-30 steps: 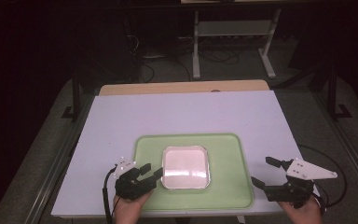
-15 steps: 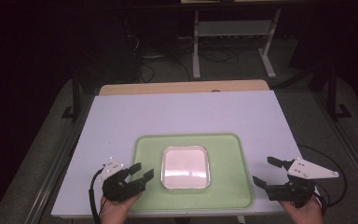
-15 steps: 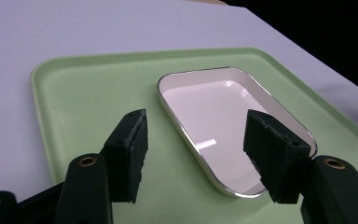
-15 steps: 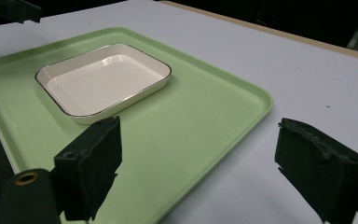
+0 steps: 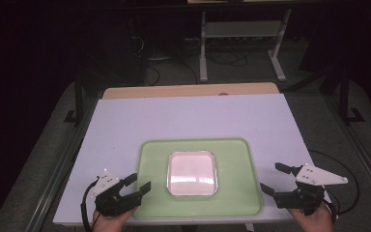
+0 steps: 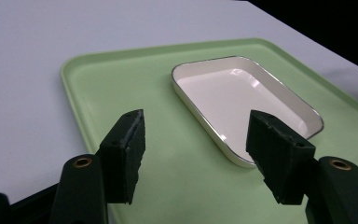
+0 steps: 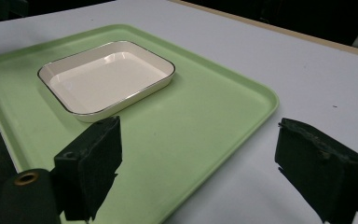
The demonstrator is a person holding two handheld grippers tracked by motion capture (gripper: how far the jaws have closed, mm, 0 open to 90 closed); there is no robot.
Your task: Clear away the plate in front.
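Left hand (image 5: 107,220) and right hand (image 5: 314,218) cut off by bottom edge, high view.

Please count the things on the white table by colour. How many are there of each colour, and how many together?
Green: 1, the tray
White: 1, the dish on the tray
Total: 2

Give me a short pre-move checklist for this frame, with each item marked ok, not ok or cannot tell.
1. Left gripper jaws open, nothing between them, having just been opening: ok.
2. Right gripper jaws open and empty: ok.
3. White dish sits flat on the green tray, apart from both grippers: ok.
4. Dish holds nothing: ok.
5. Tray lies fully on the table, near its front edge: ok.
6. Which thing is picked next: cannot tell.
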